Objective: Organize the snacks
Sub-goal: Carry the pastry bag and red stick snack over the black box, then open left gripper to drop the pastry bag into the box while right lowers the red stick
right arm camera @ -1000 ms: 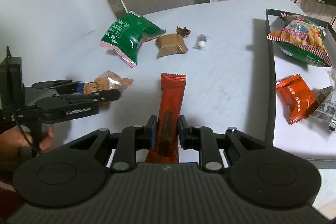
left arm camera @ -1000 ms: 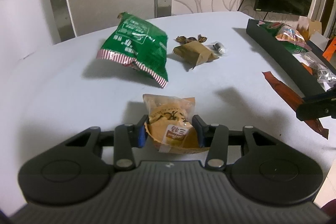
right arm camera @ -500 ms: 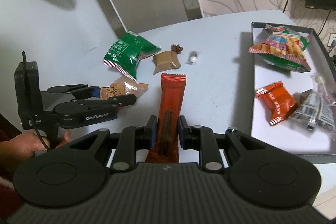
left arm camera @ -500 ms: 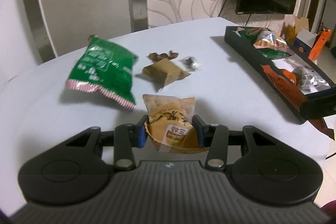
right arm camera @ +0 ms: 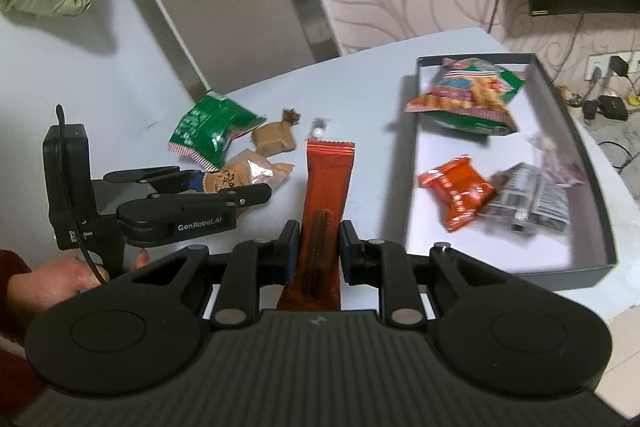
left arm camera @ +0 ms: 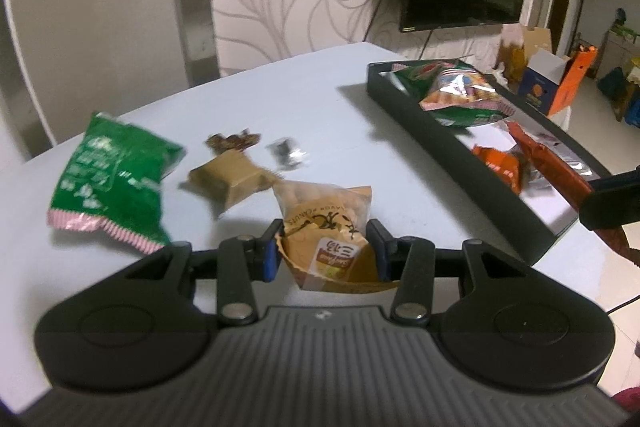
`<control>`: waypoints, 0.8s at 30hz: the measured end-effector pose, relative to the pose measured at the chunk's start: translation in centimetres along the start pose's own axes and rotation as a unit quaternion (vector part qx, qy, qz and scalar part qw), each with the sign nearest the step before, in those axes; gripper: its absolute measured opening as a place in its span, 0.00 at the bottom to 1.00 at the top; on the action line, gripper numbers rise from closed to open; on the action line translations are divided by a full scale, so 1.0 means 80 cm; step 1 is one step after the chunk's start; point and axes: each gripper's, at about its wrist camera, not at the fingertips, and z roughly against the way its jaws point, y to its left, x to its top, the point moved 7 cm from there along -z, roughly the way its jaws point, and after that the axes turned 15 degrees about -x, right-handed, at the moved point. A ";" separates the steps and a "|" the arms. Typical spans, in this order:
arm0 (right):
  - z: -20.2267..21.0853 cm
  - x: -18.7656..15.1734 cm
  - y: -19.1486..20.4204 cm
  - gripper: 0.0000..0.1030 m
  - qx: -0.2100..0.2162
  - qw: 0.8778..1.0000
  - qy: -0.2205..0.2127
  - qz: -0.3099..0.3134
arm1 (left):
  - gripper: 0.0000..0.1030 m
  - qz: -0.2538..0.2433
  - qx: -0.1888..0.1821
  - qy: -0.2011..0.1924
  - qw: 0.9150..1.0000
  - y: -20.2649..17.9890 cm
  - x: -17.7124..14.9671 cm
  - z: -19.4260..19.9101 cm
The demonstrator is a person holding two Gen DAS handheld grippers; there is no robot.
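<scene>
A tan peanut packet [left arm camera: 326, 227] is clenched in the left gripper [left arm camera: 323, 254] at lower centre of its view, lifted above the counter [left arm camera: 328, 115]. A long red bar wrapper [right arm camera: 325, 203] is gripped by the right gripper [right arm camera: 316, 247]. A black tray [right arm camera: 592, 187] holding snack bags is seen at right; a green bag [left arm camera: 112, 183] is seen at left.

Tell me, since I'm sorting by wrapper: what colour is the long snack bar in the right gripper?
Red-orange snack bar, clearest in the right wrist view.
</scene>
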 end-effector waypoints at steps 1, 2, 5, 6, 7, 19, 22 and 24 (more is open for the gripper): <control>0.003 0.000 -0.004 0.24 -0.003 1.000 -0.002 -0.003 | 0.46 -0.002 -0.003 -0.001 1.000 -0.004 0.003 -0.002; 0.006 0.001 -0.009 0.24 -0.005 1.000 -0.004 -0.006 | 0.46 -0.005 -0.006 -0.001 1.000 -0.007 0.006 -0.004; 0.012 0.001 -0.018 0.24 -0.011 1.000 -0.008 -0.013 | 0.46 -0.013 -0.015 -0.003 1.000 -0.018 0.015 -0.011; 0.014 0.002 -0.021 0.24 -0.012 1.000 -0.010 -0.016 | 0.46 -0.018 -0.018 -0.003 1.000 -0.023 0.019 -0.014; 0.017 0.002 -0.024 0.24 -0.014 1.000 -0.012 -0.018 | 0.46 -0.021 -0.021 -0.004 1.000 -0.026 0.022 -0.017; 0.046 0.002 -0.076 0.24 -0.045 0.996 -0.032 -0.066 | 0.46 -0.064 -0.078 -0.010 0.995 -0.097 0.070 -0.063; 0.052 0.004 -0.090 0.24 -0.057 0.995 -0.038 -0.076 | 0.46 -0.079 -0.095 -0.010 0.992 -0.122 0.081 -0.081; 0.056 0.005 -0.098 0.24 -0.064 0.994 -0.042 -0.081 | 0.46 -0.088 -0.103 -0.007 0.991 -0.135 0.086 -0.093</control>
